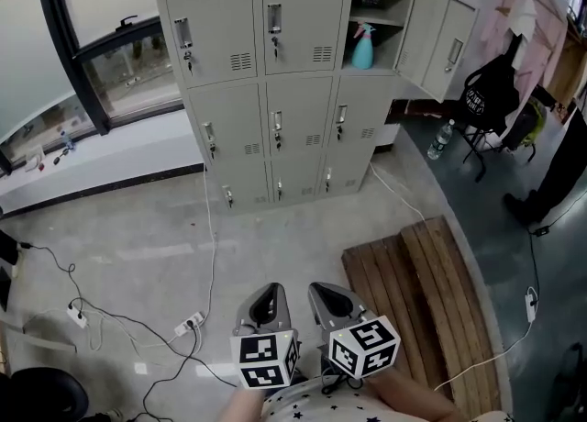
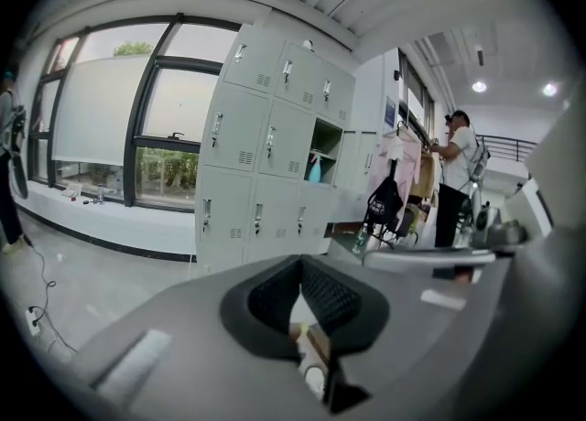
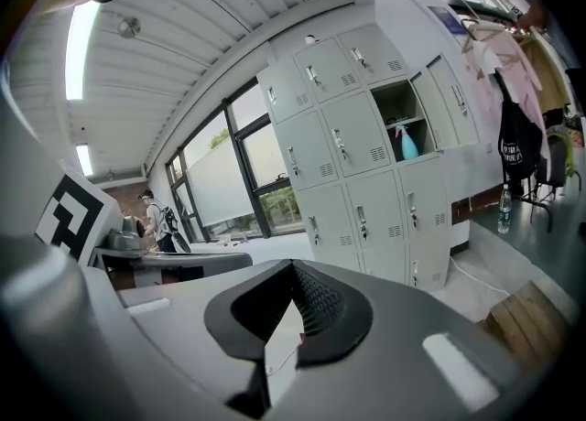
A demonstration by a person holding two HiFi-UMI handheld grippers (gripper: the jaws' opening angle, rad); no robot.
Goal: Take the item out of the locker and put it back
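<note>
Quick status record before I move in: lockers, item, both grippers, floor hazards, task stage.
lockers: grey bank, one compartment open at upper right
item: blue spray bottle, upright in the open compartment, under its shelf
left gripper: jaws together, empty, well short of the lockers
right gripper: jaws together, empty, beside the left one
floor: wooden pallet on the right, cables and a power strip on the left
stage: bottle not yet taken out

Blue spray bottle (image 1: 363, 47) upright in open locker (image 1: 393, 44)
</note>
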